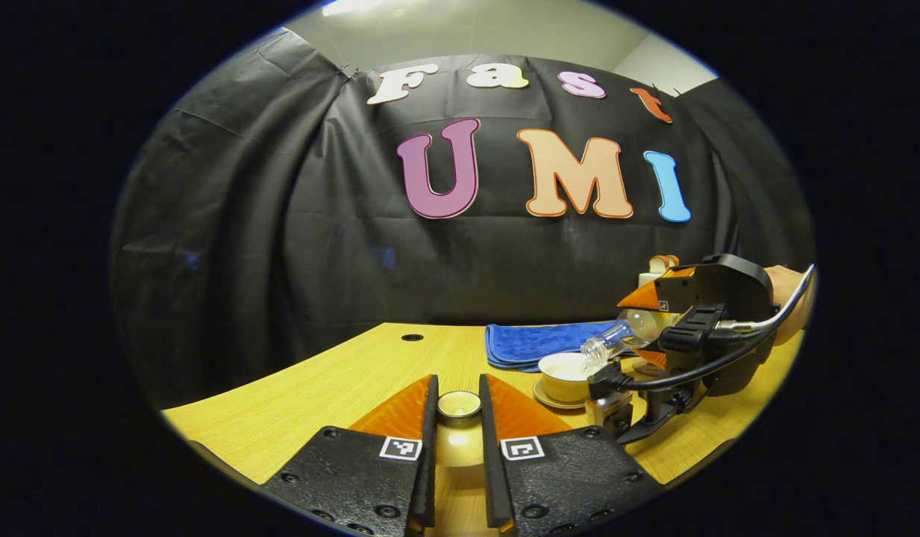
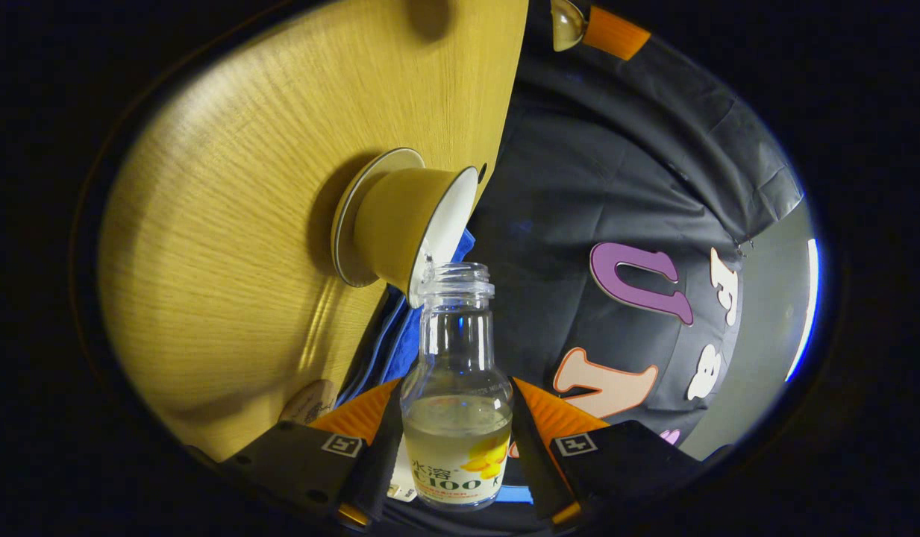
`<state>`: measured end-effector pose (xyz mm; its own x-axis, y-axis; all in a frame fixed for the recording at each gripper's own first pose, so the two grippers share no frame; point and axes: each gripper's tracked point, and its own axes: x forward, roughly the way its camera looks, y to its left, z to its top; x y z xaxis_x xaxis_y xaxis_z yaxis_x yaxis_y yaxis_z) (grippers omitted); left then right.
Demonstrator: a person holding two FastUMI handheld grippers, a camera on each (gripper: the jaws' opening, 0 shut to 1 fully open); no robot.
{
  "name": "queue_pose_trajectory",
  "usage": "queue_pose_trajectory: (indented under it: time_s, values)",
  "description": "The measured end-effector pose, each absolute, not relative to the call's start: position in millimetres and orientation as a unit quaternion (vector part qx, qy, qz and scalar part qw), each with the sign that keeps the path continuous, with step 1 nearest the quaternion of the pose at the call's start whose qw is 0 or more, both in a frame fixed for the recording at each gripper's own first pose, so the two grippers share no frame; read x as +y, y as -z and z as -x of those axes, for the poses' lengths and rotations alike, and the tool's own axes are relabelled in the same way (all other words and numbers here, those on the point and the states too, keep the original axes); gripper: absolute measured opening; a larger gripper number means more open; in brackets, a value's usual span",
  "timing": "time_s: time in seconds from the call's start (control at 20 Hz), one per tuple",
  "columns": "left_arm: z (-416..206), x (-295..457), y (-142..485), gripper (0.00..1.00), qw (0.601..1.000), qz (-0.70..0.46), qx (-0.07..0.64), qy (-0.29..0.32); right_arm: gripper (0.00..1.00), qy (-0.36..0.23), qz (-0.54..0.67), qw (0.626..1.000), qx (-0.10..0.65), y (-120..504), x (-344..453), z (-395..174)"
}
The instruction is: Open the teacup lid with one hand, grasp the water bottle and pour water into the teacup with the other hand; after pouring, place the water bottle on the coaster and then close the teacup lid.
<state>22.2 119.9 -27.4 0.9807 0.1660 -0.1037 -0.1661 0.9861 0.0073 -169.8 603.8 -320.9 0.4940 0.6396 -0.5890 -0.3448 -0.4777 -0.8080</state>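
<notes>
Left gripper view: wooden table [image 1: 340,388], cloth-walled booth.

A black cloth wall [image 1: 295,246] hangs in folds behind the light wooden bench [image 1: 340,388]; above it, a pale ceiling [image 1: 460,30] carries a bright lamp [image 1: 351,7].

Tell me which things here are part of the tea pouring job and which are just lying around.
Part of the job: water bottle in the right gripper, teacup on its saucer, lid in the left gripper.
Lying about: blue cloth on the table.
</notes>
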Motion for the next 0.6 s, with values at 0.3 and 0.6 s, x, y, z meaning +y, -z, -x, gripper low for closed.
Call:
queue_pose_trajectory:
  time_s: [0.3, 0.6]
  values:
    - [-21.9, 121.5, 27.4, 0.22, 0.995, 0.001, 0.053, -0.086, 0.77, -0.49, 0.723, 0.466, -0.141, 316.4, 615.7, 169.1]
    - [-20.9, 122.1, 27.1, 0.22, 0.995, 0.001, 0.053, -0.087, 0.77, -0.488, 0.74, 0.429, -0.175, 309.2, 624.2, 164.8]
